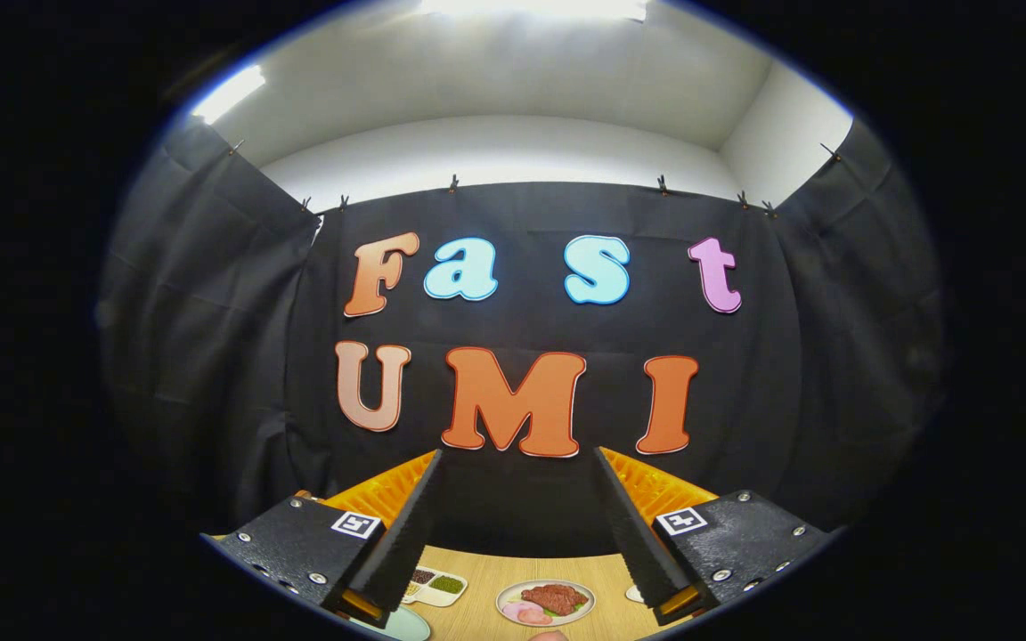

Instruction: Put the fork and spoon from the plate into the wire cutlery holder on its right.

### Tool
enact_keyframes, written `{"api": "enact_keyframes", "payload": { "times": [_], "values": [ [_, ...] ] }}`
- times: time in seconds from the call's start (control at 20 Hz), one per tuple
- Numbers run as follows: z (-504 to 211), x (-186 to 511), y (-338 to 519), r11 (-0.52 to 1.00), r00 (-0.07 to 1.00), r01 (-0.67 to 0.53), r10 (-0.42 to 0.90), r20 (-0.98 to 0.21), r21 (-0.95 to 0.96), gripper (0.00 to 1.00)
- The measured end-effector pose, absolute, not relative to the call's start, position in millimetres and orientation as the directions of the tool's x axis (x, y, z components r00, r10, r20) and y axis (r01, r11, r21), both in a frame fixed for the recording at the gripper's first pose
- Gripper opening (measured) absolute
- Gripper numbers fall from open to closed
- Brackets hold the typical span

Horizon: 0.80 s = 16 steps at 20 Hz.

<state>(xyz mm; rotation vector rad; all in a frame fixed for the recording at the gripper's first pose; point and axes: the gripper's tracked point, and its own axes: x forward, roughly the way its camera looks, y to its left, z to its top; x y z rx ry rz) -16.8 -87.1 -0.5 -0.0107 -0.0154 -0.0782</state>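
My gripper (517,456) is held high and level, its two fingers spread wide apart with nothing between them. Far below, between the fingers, the wooden table (486,592) shows. On it sits a round plate (545,603) with brown and pink food. I cannot make out a fork, a spoon or a wire cutlery holder from here. A small pale object (633,593) peeks out beside the right finger; what it is I cannot tell.
A small white tray (435,586) with green and dark fillings lies by the left finger. A pale teal dish (402,625) shows under that finger. The black cloth wall stands just behind the table.
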Motion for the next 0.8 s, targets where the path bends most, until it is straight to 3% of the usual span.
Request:
{"api": "enact_keyframes", "payload": {
  "times": [0.8],
  "values": [
    [-18.5,-3.1,-57.3,0.999,0.999,0.037,-0.037,-0.039,0.004,0.97]
  ]
}}
